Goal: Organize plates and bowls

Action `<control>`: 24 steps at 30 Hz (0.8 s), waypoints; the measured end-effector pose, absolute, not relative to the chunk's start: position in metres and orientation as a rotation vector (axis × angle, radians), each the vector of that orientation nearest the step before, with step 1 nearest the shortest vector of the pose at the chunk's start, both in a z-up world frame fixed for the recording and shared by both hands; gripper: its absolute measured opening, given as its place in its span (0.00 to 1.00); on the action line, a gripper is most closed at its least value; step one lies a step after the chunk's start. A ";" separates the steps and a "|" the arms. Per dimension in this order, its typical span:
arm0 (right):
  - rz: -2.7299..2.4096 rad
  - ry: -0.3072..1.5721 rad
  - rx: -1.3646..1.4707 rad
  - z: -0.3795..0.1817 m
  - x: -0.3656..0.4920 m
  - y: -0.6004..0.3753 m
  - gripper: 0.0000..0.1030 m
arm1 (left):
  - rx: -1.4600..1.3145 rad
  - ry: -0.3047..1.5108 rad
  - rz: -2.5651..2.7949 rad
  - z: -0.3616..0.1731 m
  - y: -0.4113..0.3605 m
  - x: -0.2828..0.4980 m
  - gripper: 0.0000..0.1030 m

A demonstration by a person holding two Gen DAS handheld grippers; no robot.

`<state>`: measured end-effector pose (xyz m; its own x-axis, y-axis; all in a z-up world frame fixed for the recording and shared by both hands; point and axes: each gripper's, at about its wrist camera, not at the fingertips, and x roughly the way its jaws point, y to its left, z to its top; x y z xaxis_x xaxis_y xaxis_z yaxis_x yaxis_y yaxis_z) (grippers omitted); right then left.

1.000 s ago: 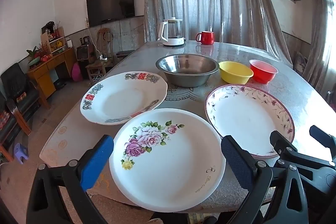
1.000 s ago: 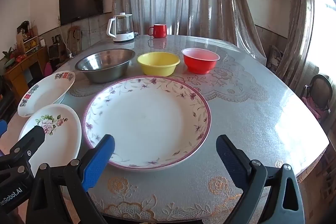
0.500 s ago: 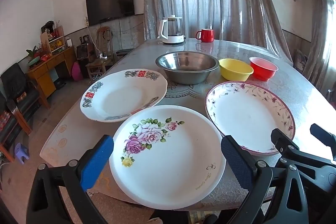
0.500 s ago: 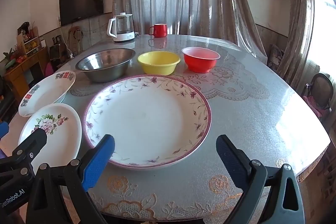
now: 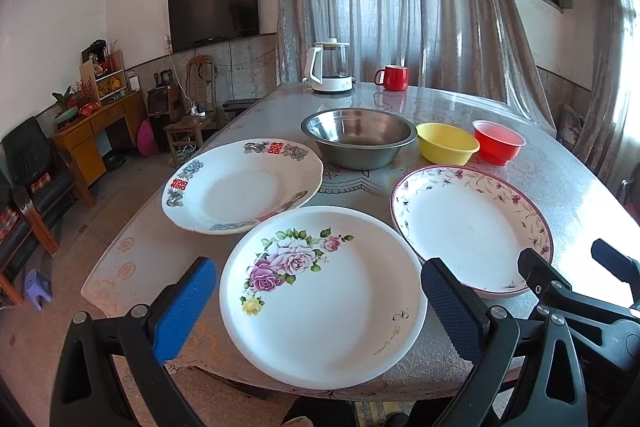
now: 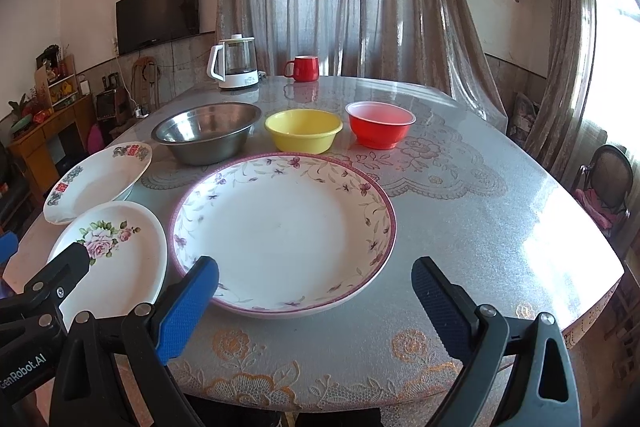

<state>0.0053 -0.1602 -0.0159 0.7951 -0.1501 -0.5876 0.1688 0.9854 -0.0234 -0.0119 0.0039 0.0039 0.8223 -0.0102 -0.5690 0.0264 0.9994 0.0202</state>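
Three plates lie on the table: a white rose plate (image 5: 324, 291) at the near edge, a red-character plate (image 5: 242, 185) behind it on the left, and a large purple-rimmed floral plate (image 6: 282, 231) on the right. Behind them stand a steel bowl (image 5: 358, 141), a yellow bowl (image 5: 446, 143) and a red bowl (image 5: 498, 141). My left gripper (image 5: 320, 297) is open, held over the rose plate's near side. My right gripper (image 6: 316, 297) is open, just in front of the purple-rimmed plate.
A white kettle (image 6: 236, 65) and a red mug (image 6: 304, 68) stand at the table's far end. The table (image 6: 480, 211) has a lace-patterned cover and curves away on the right. Chairs and a wooden cabinet (image 5: 92, 131) stand on the floor to the left.
Both grippers have barely moved; the left view has shifted slightly so the plates sit a little higher in frame. Nothing was taken hold of.
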 end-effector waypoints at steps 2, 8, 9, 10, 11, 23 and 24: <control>-0.171 0.624 0.026 -0.015 0.004 -0.159 0.96 | 0.024 0.602 -0.021 0.004 0.005 -0.013 1.00; -0.177 0.608 0.017 -0.011 0.001 -0.158 0.96 | 0.023 0.596 -0.018 0.006 0.005 -0.014 1.00; -0.177 0.607 0.016 -0.011 0.001 -0.158 0.96 | 0.023 0.597 -0.016 0.006 0.005 -0.014 1.00; -0.177 0.606 0.015 -0.011 0.002 -0.158 0.96 | 0.024 0.598 -0.013 0.006 0.005 -0.013 1.00; -0.176 0.607 0.016 -0.012 0.003 -0.158 0.96 | 0.025 0.600 -0.011 0.006 0.006 -0.013 1.00; -0.155 0.625 0.029 -0.021 0.014 -0.163 0.96 | 0.033 0.638 -0.014 0.000 0.000 -0.004 1.00; -0.155 0.625 0.032 -0.021 0.014 -0.164 0.96 | 0.039 0.641 -0.013 -0.001 -0.001 -0.003 1.00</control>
